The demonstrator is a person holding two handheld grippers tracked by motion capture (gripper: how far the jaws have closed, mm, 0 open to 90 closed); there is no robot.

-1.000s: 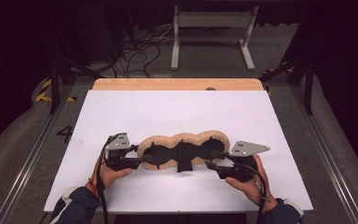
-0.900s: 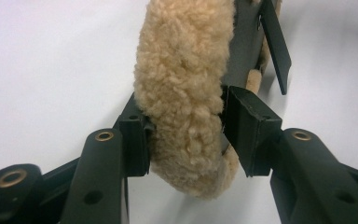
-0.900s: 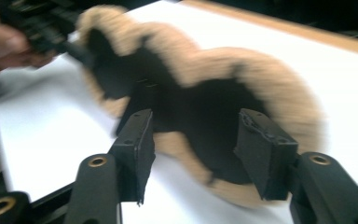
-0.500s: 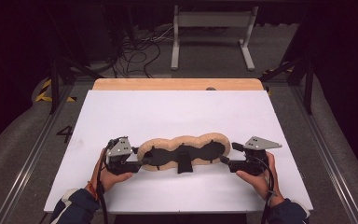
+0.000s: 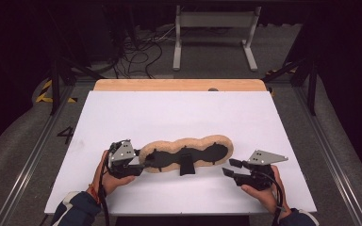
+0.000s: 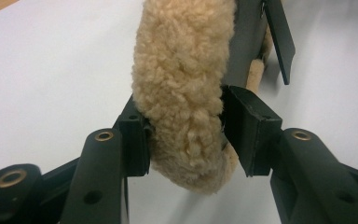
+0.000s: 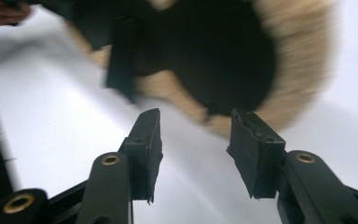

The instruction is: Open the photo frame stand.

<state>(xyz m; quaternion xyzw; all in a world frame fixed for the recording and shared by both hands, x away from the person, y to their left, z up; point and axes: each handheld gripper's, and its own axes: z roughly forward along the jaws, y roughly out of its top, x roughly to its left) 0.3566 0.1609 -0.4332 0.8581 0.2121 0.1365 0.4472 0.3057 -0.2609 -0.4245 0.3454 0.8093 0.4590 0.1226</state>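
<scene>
Left claw (image 5: 141,165) in our high view is clamped on the near-left end of a long fleece pad (image 5: 188,151), tan sheepskin around the rim with a black inner face and a short black strap (image 5: 186,165) hanging at its near edge. We see the pad lying lengthwise across the near half of the white desk (image 5: 179,117), close to the front edge, with wide bare surface behind it and to both sides. Our right claw (image 5: 230,168) stands just off the pad's right end, apart from it, jaws parted with nothing between them; they have just been closing. On the floor left of the desk we read a painted "4" (image 5: 66,135).

From the left gripper view, we see both pads pressing the woolly edge of the fleece (image 6: 182,88), the black lining on the right side; no label is readable.

Through the right gripper view, blurred, our right claw (image 7: 193,140) gapes short of the pad's rounded end (image 7: 242,60), white desk (image 7: 56,116) showing between its jaws.
</scene>
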